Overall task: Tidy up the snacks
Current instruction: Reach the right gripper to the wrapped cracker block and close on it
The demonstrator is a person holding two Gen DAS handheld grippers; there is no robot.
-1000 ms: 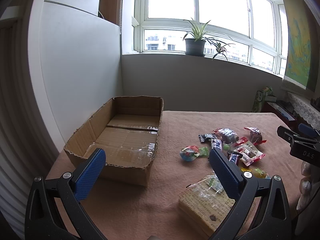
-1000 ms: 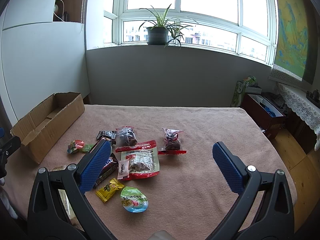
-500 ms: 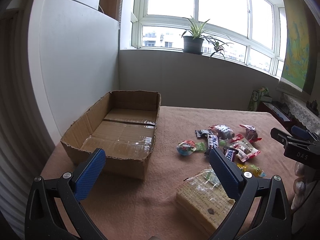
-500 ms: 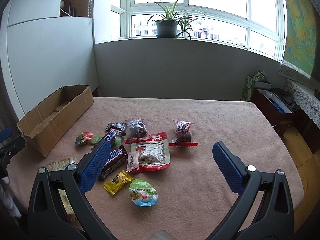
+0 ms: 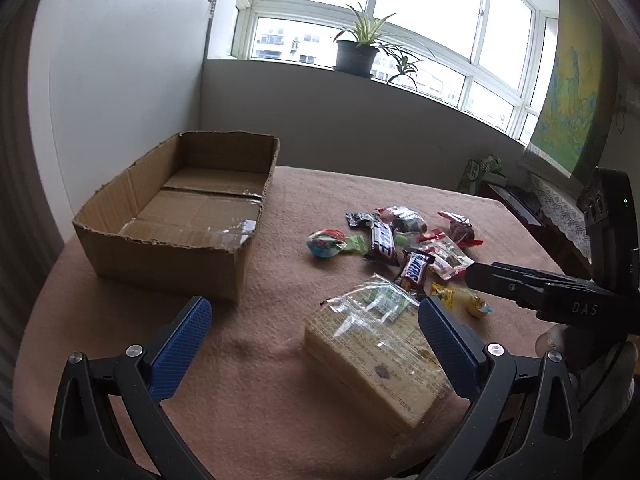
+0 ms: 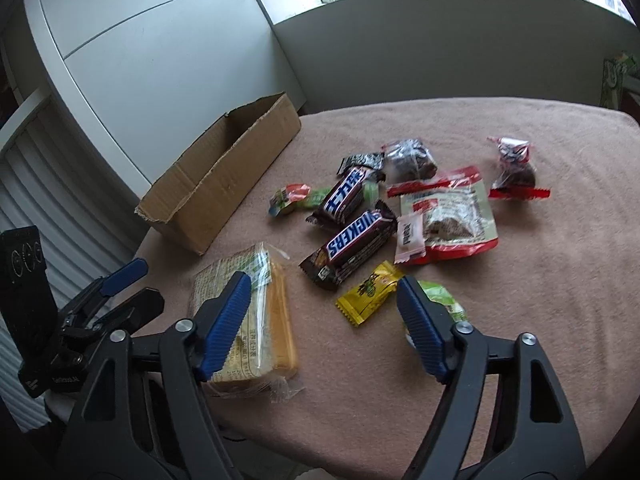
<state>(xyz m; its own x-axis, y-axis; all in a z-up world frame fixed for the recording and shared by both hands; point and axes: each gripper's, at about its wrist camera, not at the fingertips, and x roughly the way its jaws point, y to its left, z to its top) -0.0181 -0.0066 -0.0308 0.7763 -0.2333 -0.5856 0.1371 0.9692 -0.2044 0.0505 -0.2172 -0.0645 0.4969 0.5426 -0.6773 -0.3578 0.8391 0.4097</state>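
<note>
An empty cardboard box (image 5: 188, 216) (image 6: 224, 168) sits at the table's left. Several snacks lie loose to its right: two Snickers bars (image 6: 352, 240) (image 5: 414, 270), a red-edged bag (image 6: 448, 216), a yellow candy (image 6: 370, 292) and a large clear-wrapped cracker pack (image 5: 376, 356) (image 6: 248, 320). My left gripper (image 5: 316, 348) is open and empty, above the table just left of the cracker pack. My right gripper (image 6: 324, 320) is open and empty, low over the yellow candy, with the cracker pack under its left finger.
The table (image 6: 540, 300) is covered by a pink cloth. More wrapped sweets (image 6: 514, 164) lie farther right. A white cabinet (image 5: 112, 92) stands left of the box. A potted plant (image 5: 356, 52) is on the windowsill.
Both grippers have come closer to the snacks. The right one has dropped low and tilted down over the yellow candy and the cracker pack. Both stay open.
</note>
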